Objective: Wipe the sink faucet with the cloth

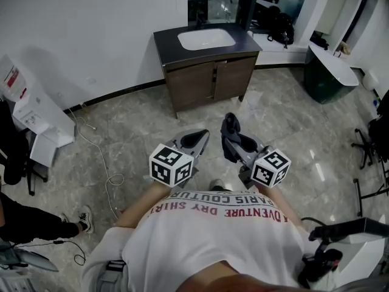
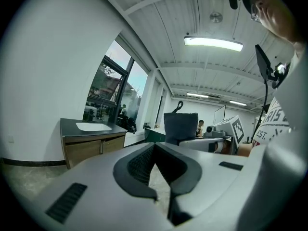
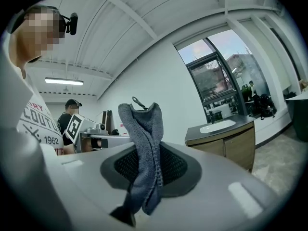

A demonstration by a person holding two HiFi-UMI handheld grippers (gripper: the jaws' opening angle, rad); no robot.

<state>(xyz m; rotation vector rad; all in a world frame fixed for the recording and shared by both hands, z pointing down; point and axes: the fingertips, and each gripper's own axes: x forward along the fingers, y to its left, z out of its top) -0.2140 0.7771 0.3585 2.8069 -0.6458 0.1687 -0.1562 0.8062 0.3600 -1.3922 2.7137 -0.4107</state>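
A dark-topped wooden vanity (image 1: pixel 209 72) with a white sink basin (image 1: pixel 205 39) stands against the far wall, a few steps away across the floor. Its small dark faucet (image 1: pixel 199 20) is just visible behind the basin. My right gripper (image 1: pixel 231 131) is shut on a grey cloth (image 1: pixel 230 126), held at waist height. In the right gripper view the cloth (image 3: pixel 143 129) stands up between the pads and hangs down below them. My left gripper (image 1: pixel 197 140) is beside it, shut with nothing in it; its tips (image 2: pixel 155 148) meet. The vanity (image 2: pixel 91 138) shows at that view's left.
A white cabinet (image 1: pixel 33 111) stands at the left wall with a cable (image 1: pixel 100 160) trailing over the tiles. A green and white counter (image 1: pixel 331 69) is at the right, a black bag (image 1: pixel 281 28) on the window ledge. Another person's leg (image 1: pixel 36 224) is at lower left.
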